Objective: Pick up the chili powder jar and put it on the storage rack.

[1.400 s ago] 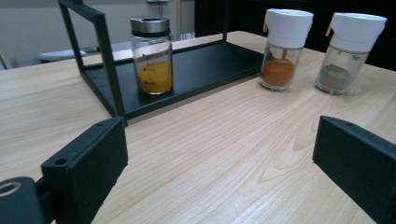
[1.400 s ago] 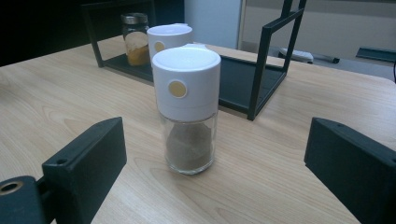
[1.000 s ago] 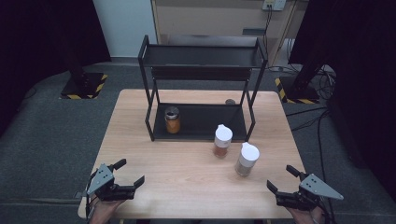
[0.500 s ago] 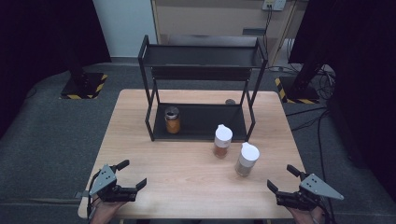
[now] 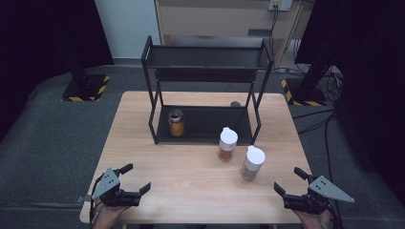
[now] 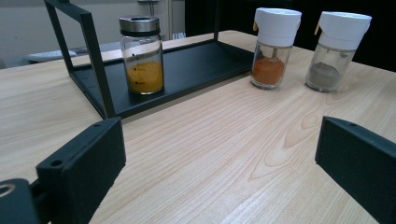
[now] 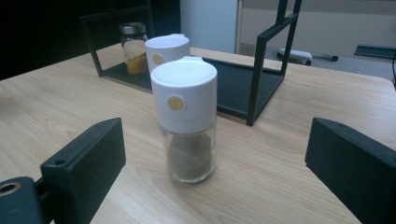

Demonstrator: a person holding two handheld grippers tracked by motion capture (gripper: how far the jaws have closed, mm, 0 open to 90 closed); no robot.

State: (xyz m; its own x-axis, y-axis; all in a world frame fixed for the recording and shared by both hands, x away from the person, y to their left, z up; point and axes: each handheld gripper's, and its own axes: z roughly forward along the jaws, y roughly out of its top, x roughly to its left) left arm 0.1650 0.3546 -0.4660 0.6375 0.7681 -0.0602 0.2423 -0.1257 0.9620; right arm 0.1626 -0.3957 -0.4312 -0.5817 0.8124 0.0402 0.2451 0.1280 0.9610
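Note:
A black two-tier rack [image 5: 205, 76] stands at the back of the wooden table [image 5: 191, 181]. On its lower shelf [image 6: 196, 65] is a metal-lidded glass jar of orange-yellow powder [image 5: 176, 123] [image 6: 141, 55]. In front of the rack's right end stand two white-capped shakers, one with orange spice [image 5: 228, 144] [image 6: 274, 46] and one with grey-brown spice [image 5: 252, 162] [image 7: 187, 119]. My left gripper [image 5: 138, 177] is open over the near left corner. My right gripper [image 5: 287, 179] is open at the near right, and the grey shaker stands a little ahead of its jaws.
The rack's upper shelf [image 5: 205, 57] holds nothing. A small dark round thing [image 5: 235, 103] lies on the table behind the rack's right side. Bare wood stretches between the grippers and the shakers. Dark stands with striped bases [image 5: 86, 88] are on the floor beyond.
The left gripper has shifted very slightly near the table's front edge. The right gripper, jar and shakers have not moved.

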